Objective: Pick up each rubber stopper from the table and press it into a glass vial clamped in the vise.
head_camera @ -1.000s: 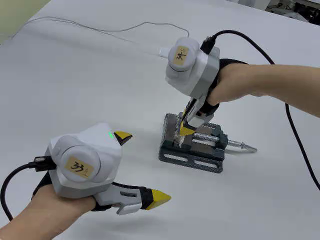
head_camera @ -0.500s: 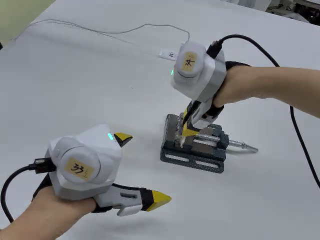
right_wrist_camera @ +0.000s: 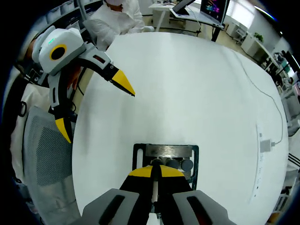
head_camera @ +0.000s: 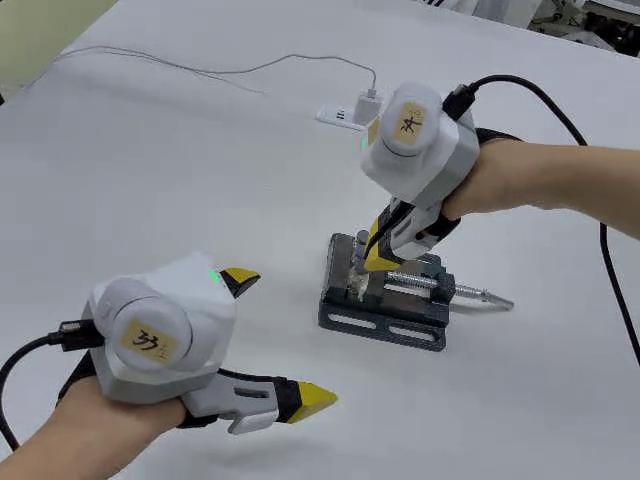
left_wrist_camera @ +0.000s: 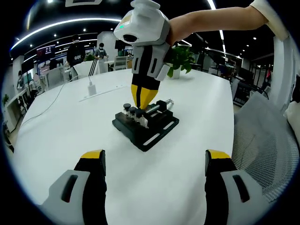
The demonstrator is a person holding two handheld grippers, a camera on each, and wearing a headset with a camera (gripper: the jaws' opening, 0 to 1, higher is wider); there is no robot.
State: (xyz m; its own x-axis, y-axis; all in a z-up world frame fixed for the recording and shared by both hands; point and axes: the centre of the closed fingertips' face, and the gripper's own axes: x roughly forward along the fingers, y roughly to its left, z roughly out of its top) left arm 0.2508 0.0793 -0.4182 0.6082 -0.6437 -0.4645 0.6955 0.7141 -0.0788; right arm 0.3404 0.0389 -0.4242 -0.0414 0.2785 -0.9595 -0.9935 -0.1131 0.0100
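Note:
A small black vise stands on the white table and clamps glass vials with dark rubber stoppers in them. Seen from above, the stoppers sit in a row between the vise's jaws. My right gripper points down at the vise, shut, its yellow tips just over the vials; nothing shows between them. One grey stoppered vial stands just left of those tips. My left gripper hovers over the near left of the table, open with nothing between its fingers, pointing toward the vise.
A white charger block with a thin cable lies on the table behind the vise. The vise's screw handle sticks out to the right. A grey mesh chair stands at the table's edge. People stand in the background.
My right gripper has shifted a little up and to the right over the vise, baring a stoppered vial beside its tips. The left gripper has hardly moved.

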